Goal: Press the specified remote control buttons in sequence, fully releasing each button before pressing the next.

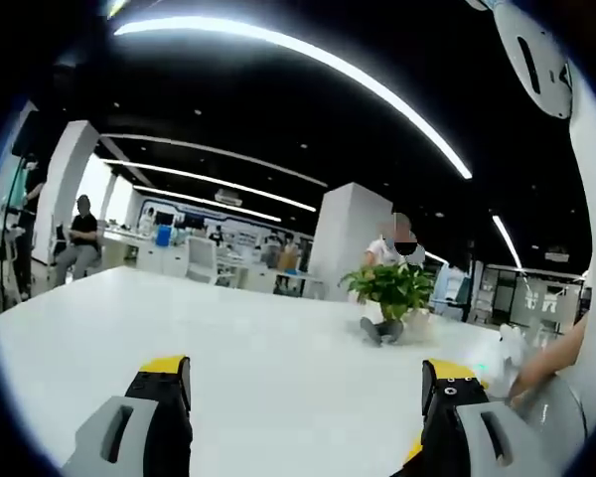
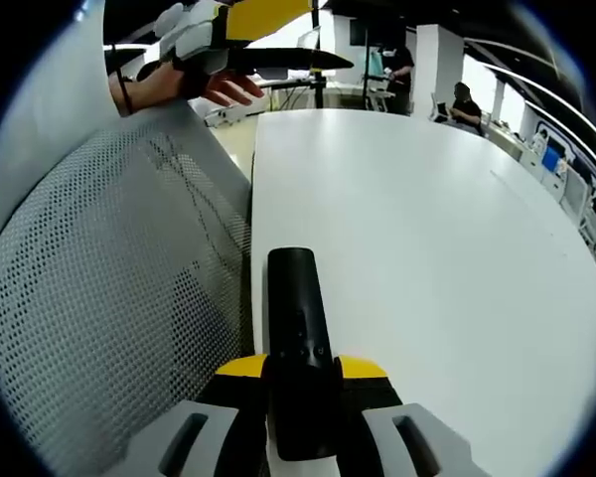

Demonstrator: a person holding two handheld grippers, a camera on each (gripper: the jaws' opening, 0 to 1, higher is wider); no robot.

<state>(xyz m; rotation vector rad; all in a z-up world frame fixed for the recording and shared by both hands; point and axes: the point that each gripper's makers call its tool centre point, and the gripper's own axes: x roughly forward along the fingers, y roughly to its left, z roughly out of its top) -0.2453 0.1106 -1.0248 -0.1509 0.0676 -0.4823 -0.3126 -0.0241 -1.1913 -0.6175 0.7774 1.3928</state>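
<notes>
Looking along my right gripper (image 2: 300,397), I see its two grey, yellow-tipped jaws pressed in against the sides of a black remote control (image 2: 298,348). The remote lies lengthwise between them, pointing away from me, its far end resting over the near edge of a broad white table (image 2: 427,248). Small buttons are faintly visible on the remote's upper face, too dark for me to tell apart.

Just beside the remote, on its left, stands the grey mesh back of an office chair (image 2: 109,298). Beyond the chair's top edge, a person's hand (image 2: 194,84) holds my left gripper (image 2: 228,30), seen here as a white and yellow body well apart from the remote.

Through the left gripper view, my left gripper's (image 1: 303,397) jaws stand spread wide with nothing between them, hanging over the same white table (image 1: 228,348). A small potted plant (image 1: 392,298) sits on the table farther on, between the jaws and slightly toward the right one. Behind the plant sits a person in a pale top. Long ceiling light strips (image 1: 308,60) curve overhead. Far beyond the table's left side, another seated person in dark clothes (image 1: 79,243) is at a desk.
</notes>
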